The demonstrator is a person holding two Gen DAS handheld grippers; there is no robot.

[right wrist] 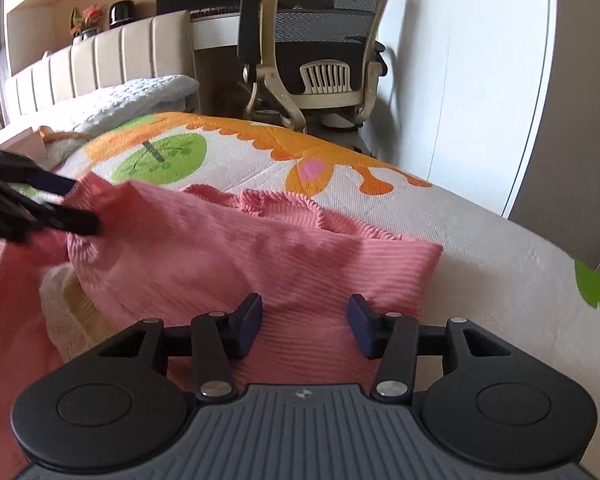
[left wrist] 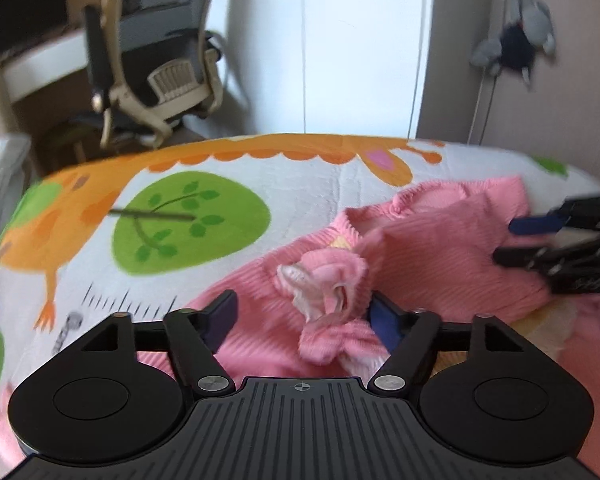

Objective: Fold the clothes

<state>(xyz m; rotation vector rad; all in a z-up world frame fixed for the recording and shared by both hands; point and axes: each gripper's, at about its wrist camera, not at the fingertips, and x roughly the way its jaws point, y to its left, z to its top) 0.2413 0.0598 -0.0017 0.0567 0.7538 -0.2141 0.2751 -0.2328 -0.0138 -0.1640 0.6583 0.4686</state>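
Observation:
A pink ribbed garment [left wrist: 440, 248] lies crumpled on the bed, with a bunched, pale-lined part rising between my left gripper's fingers. My left gripper [left wrist: 302, 304] is open wide around that bunch without clamping it. From the right wrist view, the left gripper [right wrist: 82, 205] shows at the garment's [right wrist: 220, 248] left edge. My right gripper [right wrist: 304, 306] is open just above the garment's near right part, with nothing pinched between its blue pads. The right gripper [left wrist: 508, 242] also shows at the right of the left wrist view, fingers apart at the cloth's edge.
The bed cover [left wrist: 300, 184] is white with orange and green cartoon prints. A pale lace-edged cloth [right wrist: 64, 300] lies under the garment. An office chair [right wrist: 324, 48] stands beyond the bed's far edge, next to a white wardrobe door [left wrist: 360, 40]. A grey pillow [right wrist: 132, 96] lies by the headboard.

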